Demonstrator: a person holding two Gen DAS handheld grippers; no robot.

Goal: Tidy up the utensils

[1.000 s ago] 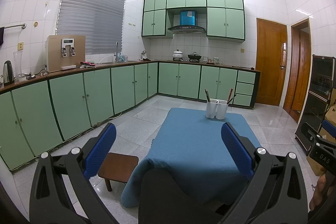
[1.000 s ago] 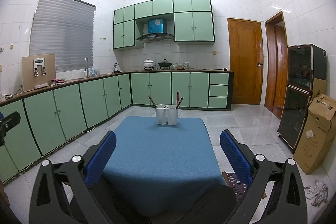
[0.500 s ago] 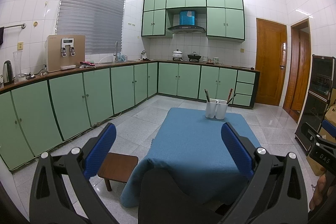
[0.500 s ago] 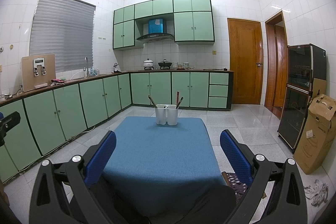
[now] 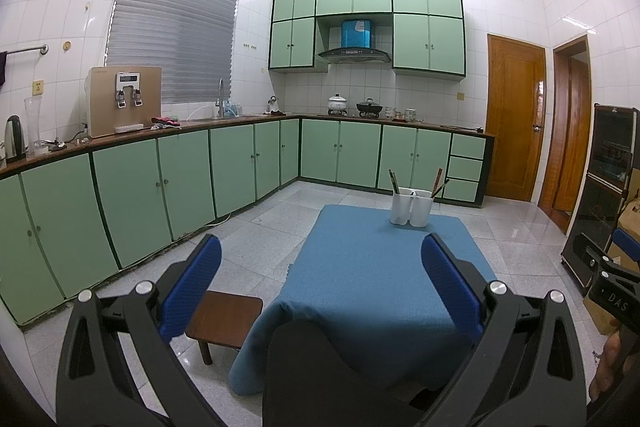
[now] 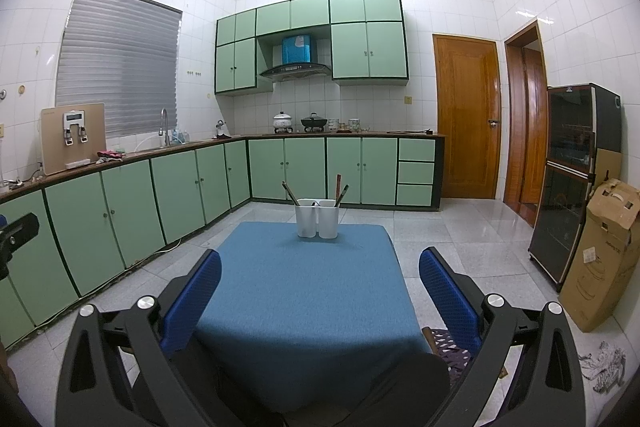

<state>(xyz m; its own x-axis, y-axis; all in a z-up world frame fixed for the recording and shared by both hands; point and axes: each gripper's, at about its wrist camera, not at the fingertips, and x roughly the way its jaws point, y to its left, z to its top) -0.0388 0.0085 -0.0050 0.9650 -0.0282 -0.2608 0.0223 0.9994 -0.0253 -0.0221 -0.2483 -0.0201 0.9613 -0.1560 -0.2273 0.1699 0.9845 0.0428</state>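
A white two-cup utensil holder [image 5: 412, 207] [image 6: 317, 219] stands at the far end of a table under a blue cloth [image 5: 380, 275] [image 6: 304, 291]. Dark chopsticks [image 6: 289, 191] lean out of its left cup, brown sticks [image 6: 341, 191] out of its right cup; both show in the left wrist view too [image 5: 438, 182]. My left gripper [image 5: 320, 271] is open and empty, held at the table's near edge. My right gripper [image 6: 319, 275] is open and empty, also at the near edge, far from the holder.
A small brown stool [image 5: 226, 319] stands left of the table. Green cabinets [image 5: 132, 195] line the left and back walls. A dark cabinet [image 6: 576, 179] and a cardboard box [image 6: 600, 259] stand at the right. A patterned stool [image 6: 450, 347] sits by the table's near right corner.
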